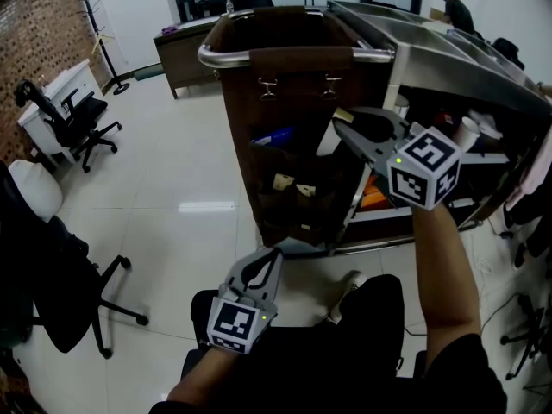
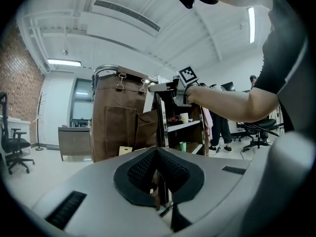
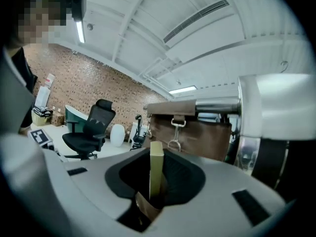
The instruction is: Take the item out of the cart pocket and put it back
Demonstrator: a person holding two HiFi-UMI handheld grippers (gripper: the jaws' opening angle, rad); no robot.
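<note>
Tiled office floor (image 1: 172, 171), cart (image 1: 226, 56) with brown hanging pockets (image 1: 293, 188) straight ahead. Right gripper (image 1: 342, 121) is up at the pocket panel's upper right edge, jaws narrow and clamped on a thin pale flat item (image 3: 156, 174) that stands upright between the pads. Left gripper (image 1: 264, 261) hangs low by the person's lap, well clear of the cart, jaws closed together.
</note>
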